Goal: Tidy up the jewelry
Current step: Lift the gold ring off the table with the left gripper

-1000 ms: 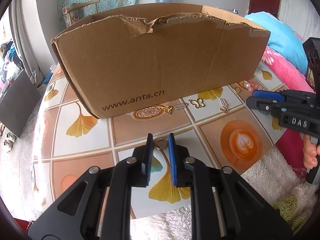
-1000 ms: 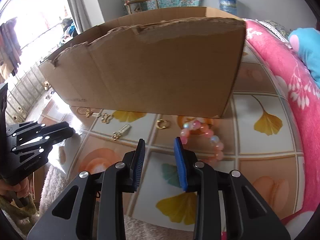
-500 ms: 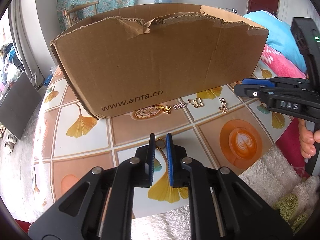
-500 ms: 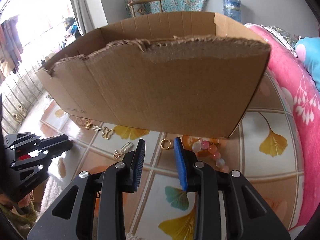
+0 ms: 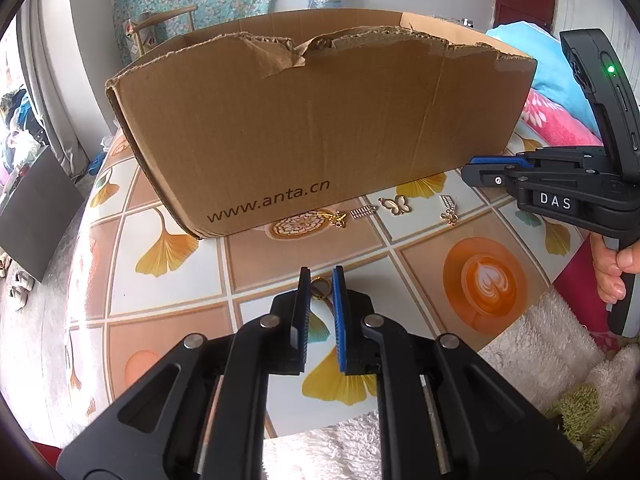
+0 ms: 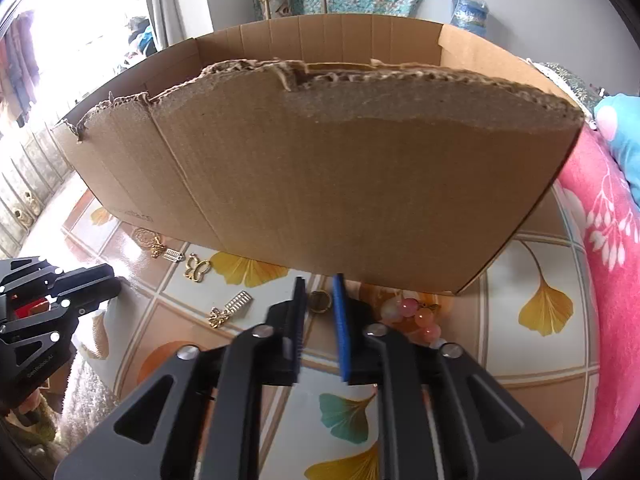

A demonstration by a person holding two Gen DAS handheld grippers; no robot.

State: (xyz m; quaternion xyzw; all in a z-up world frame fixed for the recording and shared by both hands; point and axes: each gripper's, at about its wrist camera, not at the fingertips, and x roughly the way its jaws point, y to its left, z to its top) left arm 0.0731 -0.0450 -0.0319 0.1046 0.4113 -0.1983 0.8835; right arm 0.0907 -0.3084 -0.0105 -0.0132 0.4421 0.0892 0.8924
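My left gripper (image 5: 320, 272) is shut on a small gold ring (image 5: 320, 287), low over the tiled table (image 5: 168, 292) in front of a torn cardboard box (image 5: 320, 120). In the right wrist view, my right gripper (image 6: 319, 280) is closing its jaws on a second gold ring (image 6: 319, 301) that lies at the foot of the box (image 6: 320, 180). Its pads meet the ring's sides. A pink bead bracelet (image 6: 416, 314) lies just right of that ring, partly hidden by the right finger. The right gripper (image 5: 468, 174) also shows side-on at the box's right corner.
Gold charms lie along the box front: a butterfly (image 5: 395, 205), a bar charm (image 5: 363, 212), a small knot charm (image 5: 339, 219) and a dangling charm (image 5: 449, 210). A pink blanket (image 6: 608, 240) borders the table on the right. A white fluffy rug (image 5: 540, 344) lies at its near edge.
My right gripper moved forward toward the box, onto the gold ring, and its jaws narrowed around it. The left jaws narrowed slightly on their ring, then held still.
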